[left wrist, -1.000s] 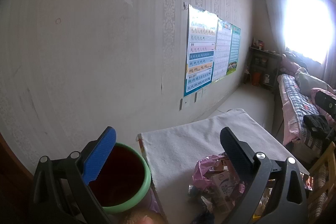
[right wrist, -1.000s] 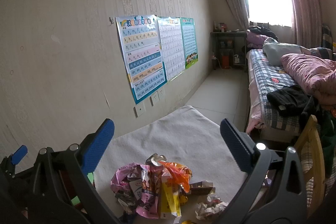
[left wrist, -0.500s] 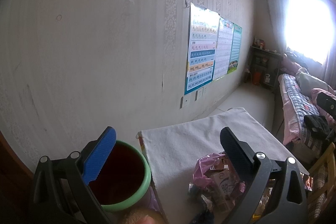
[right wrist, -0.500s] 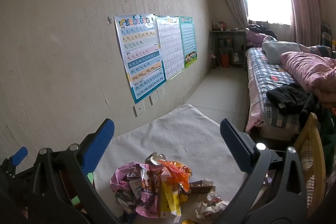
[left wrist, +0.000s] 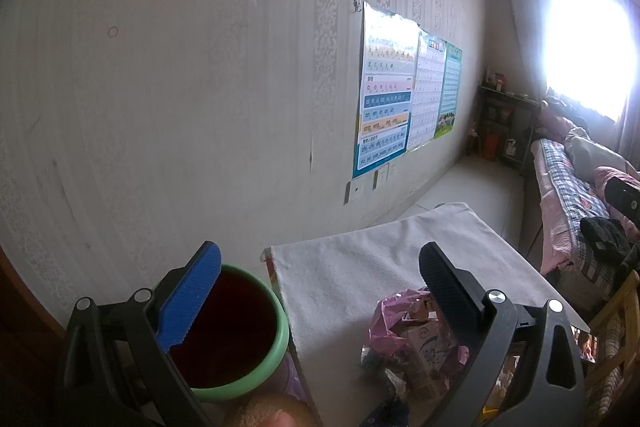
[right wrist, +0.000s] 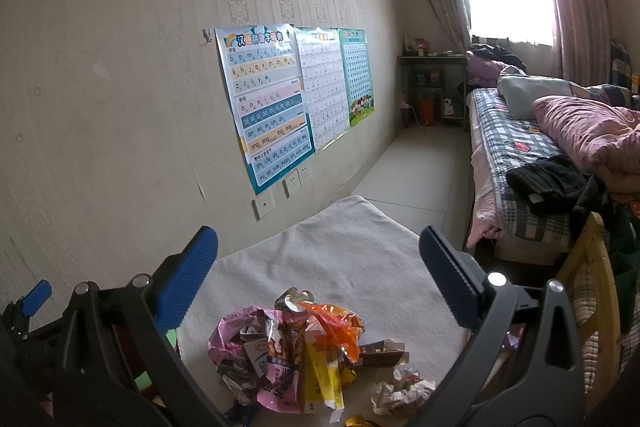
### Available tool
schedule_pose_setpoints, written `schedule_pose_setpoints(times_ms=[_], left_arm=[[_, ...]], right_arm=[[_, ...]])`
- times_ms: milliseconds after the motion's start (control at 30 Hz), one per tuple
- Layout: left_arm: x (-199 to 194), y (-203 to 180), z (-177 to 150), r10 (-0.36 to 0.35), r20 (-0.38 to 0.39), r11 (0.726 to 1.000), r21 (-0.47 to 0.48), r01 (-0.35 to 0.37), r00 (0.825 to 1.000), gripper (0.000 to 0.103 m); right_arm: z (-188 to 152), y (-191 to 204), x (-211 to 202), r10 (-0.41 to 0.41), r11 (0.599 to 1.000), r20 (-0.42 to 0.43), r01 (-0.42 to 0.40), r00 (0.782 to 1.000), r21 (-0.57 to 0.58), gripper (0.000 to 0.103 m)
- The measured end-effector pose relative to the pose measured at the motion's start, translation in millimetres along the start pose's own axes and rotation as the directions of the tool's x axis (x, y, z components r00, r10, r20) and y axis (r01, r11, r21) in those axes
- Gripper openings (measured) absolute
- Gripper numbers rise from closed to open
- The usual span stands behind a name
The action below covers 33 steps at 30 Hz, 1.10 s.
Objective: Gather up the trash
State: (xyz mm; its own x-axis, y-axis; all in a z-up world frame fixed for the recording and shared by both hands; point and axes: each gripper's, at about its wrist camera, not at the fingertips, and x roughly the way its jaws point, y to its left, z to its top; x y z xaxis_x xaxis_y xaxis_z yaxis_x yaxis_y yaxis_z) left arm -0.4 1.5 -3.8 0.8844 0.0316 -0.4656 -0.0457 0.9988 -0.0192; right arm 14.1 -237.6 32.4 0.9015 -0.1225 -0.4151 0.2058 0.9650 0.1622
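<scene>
Trash (right wrist: 296,351) lies in a loose heap on the near part of a table covered with a pale cloth (right wrist: 340,259): pink, orange and yellow snack wrappers, a small carton, and a crumpled paper ball (right wrist: 400,393) just beside the heap on its right. In the left wrist view the same heap (left wrist: 408,339) shows partly behind the gripper's right finger. A green-rimmed bin (left wrist: 236,331) with a dark inside stands just off the table's left edge. The left gripper (left wrist: 320,291) hangs with its jaws spread wide, holding nothing, its blue finger in front of the bin's mouth. The right gripper (right wrist: 318,267) is likewise spread wide and empty, poised above the heap without touching it. Learning posters (right wrist: 276,99) hang on the wall behind, and a bed (right wrist: 532,163) stands to the right.
</scene>
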Motion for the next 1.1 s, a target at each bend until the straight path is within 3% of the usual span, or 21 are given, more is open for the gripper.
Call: schedule_pose_setpoints(times_ms=[1100], left_arm=[[3.4, 2.3, -5.6, 0.005, -0.014, 1.0, -0.004, -0.005, 1.0, 0.095]], right_arm=[[-5.0, -3.7, 2.0, -0.007, 1.0, -0.013, 0.007, 1.0, 0.008, 0.1]])
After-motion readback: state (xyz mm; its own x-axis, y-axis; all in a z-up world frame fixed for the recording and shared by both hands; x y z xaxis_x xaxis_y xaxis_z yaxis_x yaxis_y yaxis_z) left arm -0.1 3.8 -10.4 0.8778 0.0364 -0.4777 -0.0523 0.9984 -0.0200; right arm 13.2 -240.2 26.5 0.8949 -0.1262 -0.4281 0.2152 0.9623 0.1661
